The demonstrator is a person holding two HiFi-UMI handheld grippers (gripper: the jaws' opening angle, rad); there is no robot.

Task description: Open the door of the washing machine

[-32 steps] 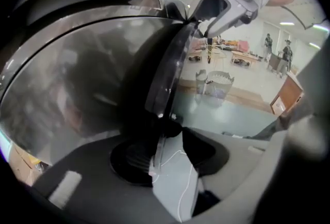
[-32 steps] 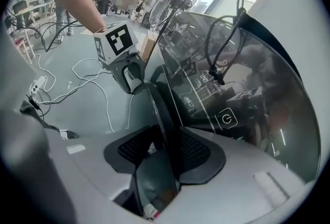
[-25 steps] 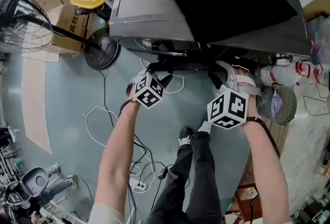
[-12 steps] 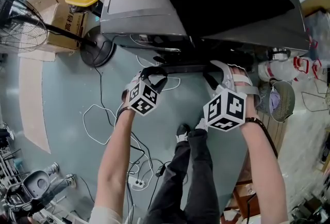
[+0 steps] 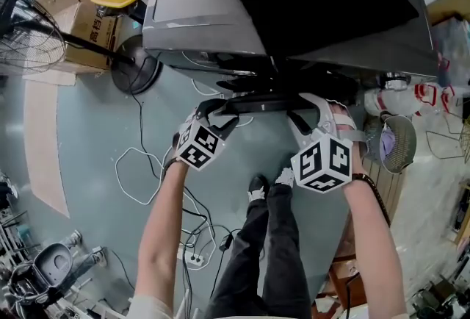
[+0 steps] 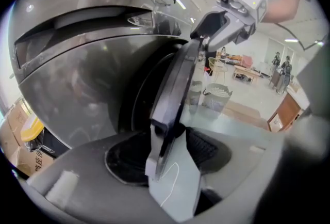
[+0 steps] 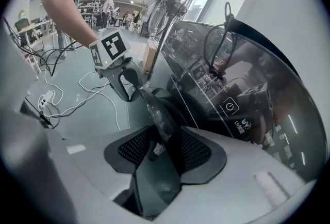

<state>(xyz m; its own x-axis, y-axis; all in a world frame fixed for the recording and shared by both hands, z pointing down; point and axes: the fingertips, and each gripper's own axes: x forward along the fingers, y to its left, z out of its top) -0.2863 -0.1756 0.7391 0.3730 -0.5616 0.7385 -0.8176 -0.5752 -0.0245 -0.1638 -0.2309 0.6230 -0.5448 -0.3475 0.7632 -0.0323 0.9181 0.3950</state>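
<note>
Centre frame: door (image 5: 258, 100) ajar. Rim clamped by right gripper (image 5: 302, 109); left gripper (image 5: 219, 109) jaws have just been opening, rim loose between them. Best to pull with the right along the hinge arc, steadily.

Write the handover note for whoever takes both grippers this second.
Left gripper: its jaws have just been opening. The edge of the door stands between them, but the pads look loose on it, so treat it as open.
Right gripper: shut on the same door edge, further along the rim.
Washing machine: directly ahead, with the door swung partway off its front, not wide.
Done: door unlatched and ajar.
Left: probably swing the door fully open with the right gripper, then let go.
</note>
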